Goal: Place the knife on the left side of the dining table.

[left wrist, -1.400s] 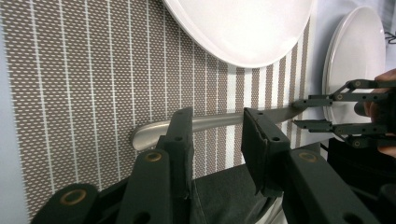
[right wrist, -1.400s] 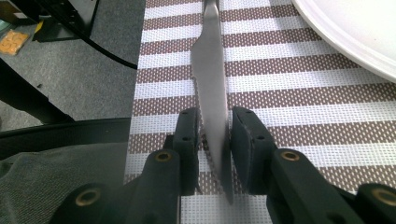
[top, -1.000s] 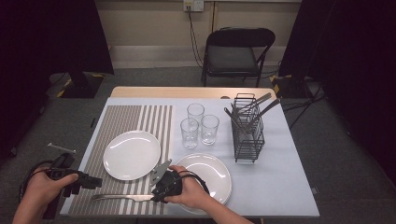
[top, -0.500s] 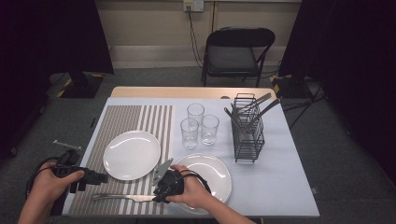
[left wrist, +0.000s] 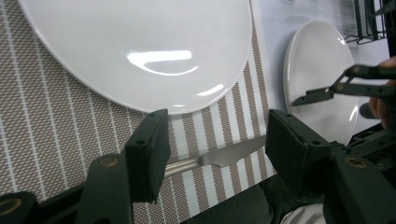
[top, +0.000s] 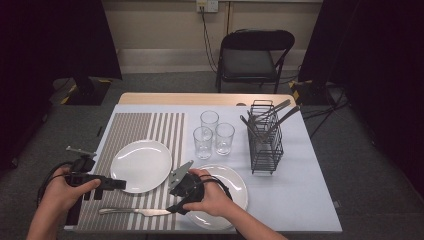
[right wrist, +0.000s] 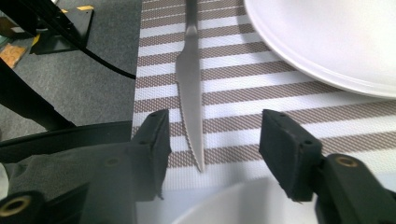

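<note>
Two spread, empty claws, left [top: 119, 184] and right [top: 176, 194], flank a silver table knife [top: 134, 211] lying flat on the striped placemat [top: 127, 132] near the bench's front edge; closing carelessly could skid its thin blade against the round white plate [top: 141, 165].

On the counter [top: 310, 200] a striped mat [top: 135, 135] carries a plate [top: 141, 166], with a knife [top: 135, 212] lying at its 6 o'clock. The left tool [top: 117, 184] touches that plate's 8 o'clock rim. The right tool [top: 175, 192] sits over a second plate [top: 235, 187]. Three glasses [top: 212, 132] stand at 12 o'clock of it, a wire rack [top: 265, 142] of utensils at 2.
</note>
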